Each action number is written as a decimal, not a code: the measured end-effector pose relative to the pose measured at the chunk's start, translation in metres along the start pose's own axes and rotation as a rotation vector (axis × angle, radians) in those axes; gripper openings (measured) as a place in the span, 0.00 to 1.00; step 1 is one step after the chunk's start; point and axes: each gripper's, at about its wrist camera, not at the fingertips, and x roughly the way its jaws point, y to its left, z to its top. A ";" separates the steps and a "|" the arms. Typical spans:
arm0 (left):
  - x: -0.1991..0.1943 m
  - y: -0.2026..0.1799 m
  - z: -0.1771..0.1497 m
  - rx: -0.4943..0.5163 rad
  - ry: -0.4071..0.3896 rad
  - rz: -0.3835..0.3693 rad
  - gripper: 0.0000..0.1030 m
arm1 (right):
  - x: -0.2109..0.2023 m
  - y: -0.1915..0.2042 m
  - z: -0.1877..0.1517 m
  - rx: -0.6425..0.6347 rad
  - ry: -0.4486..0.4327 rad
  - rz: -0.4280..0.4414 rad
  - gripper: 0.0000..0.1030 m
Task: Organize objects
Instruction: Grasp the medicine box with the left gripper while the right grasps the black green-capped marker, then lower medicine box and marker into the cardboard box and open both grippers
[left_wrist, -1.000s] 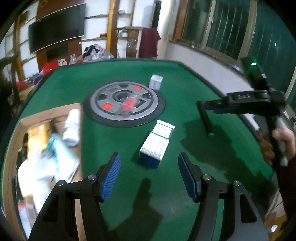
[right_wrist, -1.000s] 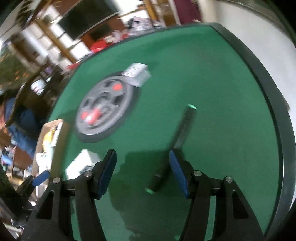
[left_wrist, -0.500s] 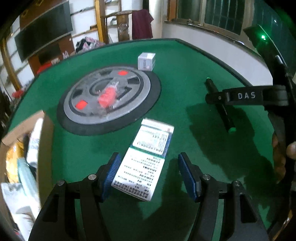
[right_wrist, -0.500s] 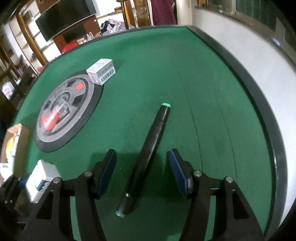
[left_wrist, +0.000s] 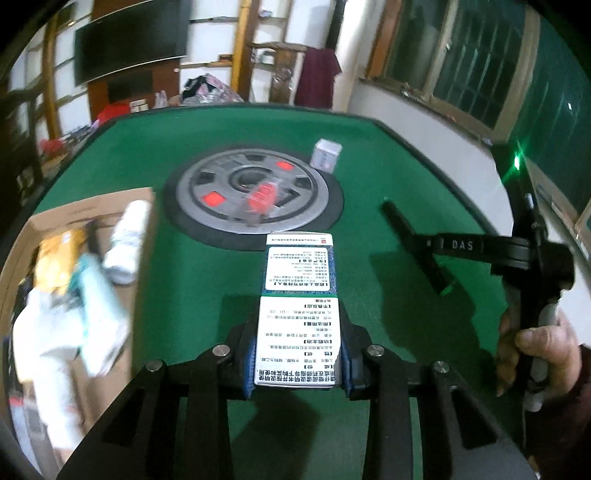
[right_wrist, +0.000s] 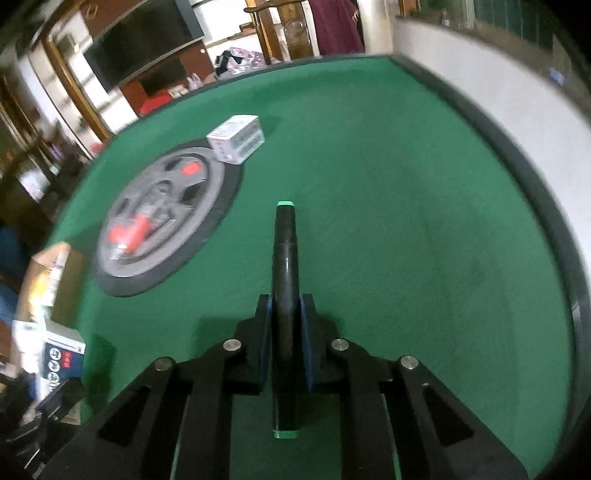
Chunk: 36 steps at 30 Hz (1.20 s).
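A white and blue medicine box (left_wrist: 299, 295) with printed text lies lengthwise between the blue pads of my left gripper (left_wrist: 298, 354). The jaws are closing and both pads press its sides. My right gripper (right_wrist: 286, 314) is shut on a black marker with green ends (right_wrist: 285, 251), which points straight ahead over the green table (right_wrist: 406, 221). In the left wrist view, the right gripper (left_wrist: 421, 245) holds that marker (left_wrist: 406, 229) at the right, with a person's hand (left_wrist: 535, 347) on the handle.
A round grey disc (left_wrist: 255, 195) lies mid-table with a red packet (left_wrist: 264, 195) on it. A small white box (left_wrist: 325, 155) stands at its far edge. An open cardboard box (left_wrist: 92, 199) with several items sits at the left.
Both grippers stood open around their objects; now the left pads have closed onto the medicine box and the right pads have closed onto the marker.
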 end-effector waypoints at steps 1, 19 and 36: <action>-0.010 0.005 -0.003 -0.021 -0.011 -0.006 0.28 | -0.004 -0.002 -0.003 0.021 0.002 0.034 0.12; -0.124 0.125 -0.058 -0.282 -0.138 0.238 0.29 | -0.055 0.139 -0.050 -0.078 0.068 0.495 0.12; -0.095 0.147 -0.083 -0.279 -0.103 0.349 0.29 | 0.000 0.283 -0.112 -0.303 0.192 0.433 0.13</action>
